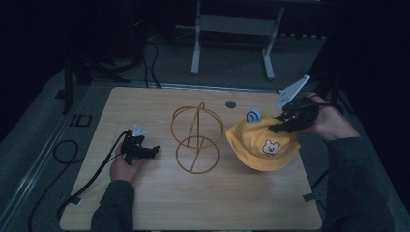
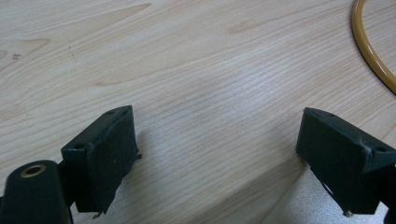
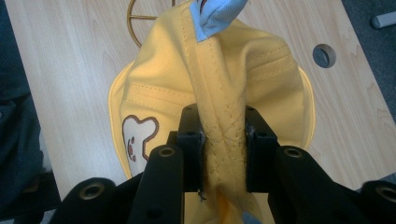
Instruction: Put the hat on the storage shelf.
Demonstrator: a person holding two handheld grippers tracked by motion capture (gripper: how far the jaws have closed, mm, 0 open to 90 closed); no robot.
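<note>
A yellow child's hat [image 1: 263, 143] with a bear face and a blue ear [image 1: 253, 116] lies right of centre on the table. My right gripper [image 1: 279, 126] is shut on a fold of the hat's crown, and in the right gripper view the yellow fabric [image 3: 223, 140] is pinched between both jaws. A gold wire stand [image 1: 197, 137] made of rings stands upright mid-table; a piece of its base ring [image 2: 371, 49] shows in the left gripper view. My left gripper [image 1: 153, 150] rests low on the wood left of the stand, open, with bare table between its jaws.
The wooden table [image 1: 145, 203] has a round cable hole [image 1: 230, 104] near its far edge. A black cable [image 1: 87, 186] trails off the left gripper over the table's left edge. Metal frame legs [image 1: 196, 48] stand on the floor beyond.
</note>
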